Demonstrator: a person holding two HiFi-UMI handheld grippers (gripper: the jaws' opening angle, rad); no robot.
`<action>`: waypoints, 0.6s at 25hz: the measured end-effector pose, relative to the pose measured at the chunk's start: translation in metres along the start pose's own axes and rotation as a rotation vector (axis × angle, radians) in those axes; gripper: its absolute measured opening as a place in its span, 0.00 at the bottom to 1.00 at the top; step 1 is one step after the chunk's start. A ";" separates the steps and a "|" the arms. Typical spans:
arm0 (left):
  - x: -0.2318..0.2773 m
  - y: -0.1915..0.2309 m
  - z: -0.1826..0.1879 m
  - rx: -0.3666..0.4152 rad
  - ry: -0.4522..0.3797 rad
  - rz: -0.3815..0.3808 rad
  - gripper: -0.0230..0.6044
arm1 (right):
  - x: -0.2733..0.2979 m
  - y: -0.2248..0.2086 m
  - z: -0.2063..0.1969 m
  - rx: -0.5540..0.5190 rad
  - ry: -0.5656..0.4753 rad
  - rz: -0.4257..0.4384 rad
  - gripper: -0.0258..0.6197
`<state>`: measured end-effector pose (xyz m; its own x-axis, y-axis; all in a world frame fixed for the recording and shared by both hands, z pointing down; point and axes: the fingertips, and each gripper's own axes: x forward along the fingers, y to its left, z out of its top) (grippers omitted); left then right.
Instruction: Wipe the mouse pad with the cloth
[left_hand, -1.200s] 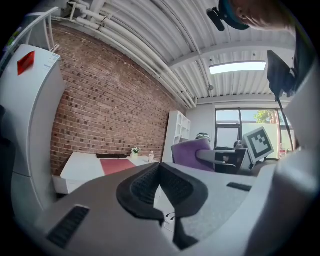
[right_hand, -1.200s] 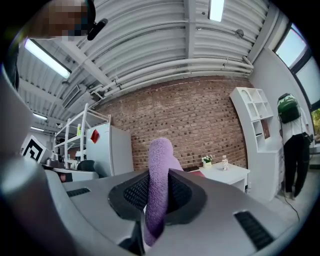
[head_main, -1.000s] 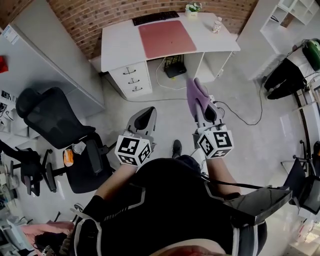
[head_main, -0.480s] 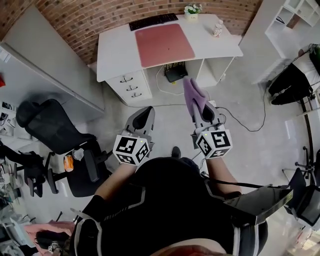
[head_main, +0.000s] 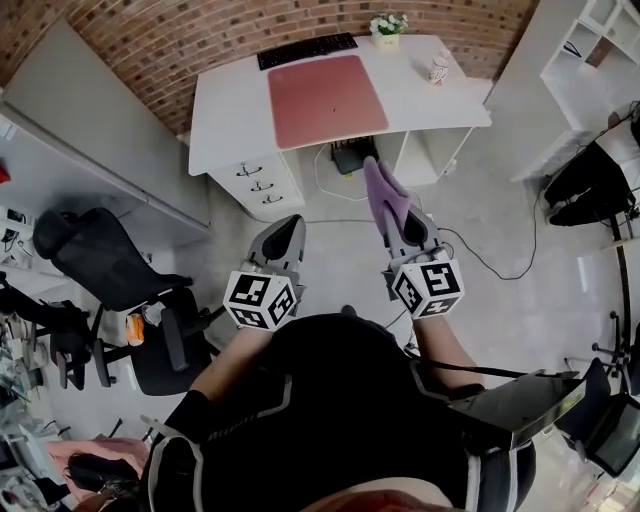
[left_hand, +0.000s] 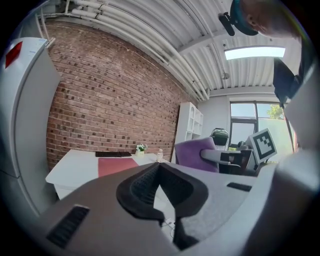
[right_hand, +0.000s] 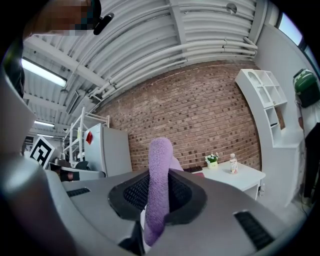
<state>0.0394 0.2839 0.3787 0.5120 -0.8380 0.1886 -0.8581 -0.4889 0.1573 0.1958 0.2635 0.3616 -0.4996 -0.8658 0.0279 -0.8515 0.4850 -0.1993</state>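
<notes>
A pink mouse pad (head_main: 326, 99) lies on the white desk (head_main: 230, 110) at the far side of the room, with a black keyboard (head_main: 306, 49) behind it. My right gripper (head_main: 405, 232) is shut on a purple cloth (head_main: 383, 197), which sticks up out of the jaws (right_hand: 159, 175). My left gripper (head_main: 283, 240) is shut with nothing in it. Both are held in front of the person, well short of the desk. In the left gripper view the mouse pad (left_hand: 116, 166) and the cloth (left_hand: 195, 154) show ahead.
A small plant (head_main: 387, 27) and a bottle (head_main: 438, 67) stand on the desk's right part. Drawers (head_main: 256, 175) sit under it, with cables (head_main: 470, 240) on the floor. Black office chairs (head_main: 110, 262) stand at the left, white shelves (head_main: 600, 50) at the right.
The person has moved a little toward the desk; it sits lower and larger in the head view. Both grippers keep their hold and pose.
</notes>
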 end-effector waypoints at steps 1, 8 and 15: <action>0.003 0.000 -0.001 0.002 0.004 0.003 0.04 | 0.002 -0.005 -0.001 0.002 0.001 -0.001 0.13; 0.017 0.009 -0.002 0.008 0.027 0.018 0.04 | 0.017 -0.024 -0.005 0.031 0.003 -0.009 0.13; 0.046 0.034 0.000 0.014 0.021 -0.021 0.04 | 0.050 -0.033 -0.002 0.008 -0.003 -0.034 0.13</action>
<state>0.0337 0.2291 0.3928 0.5302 -0.8225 0.2058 -0.8477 -0.5093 0.1481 0.1985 0.2047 0.3716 -0.4702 -0.8820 0.0318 -0.8666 0.4546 -0.2059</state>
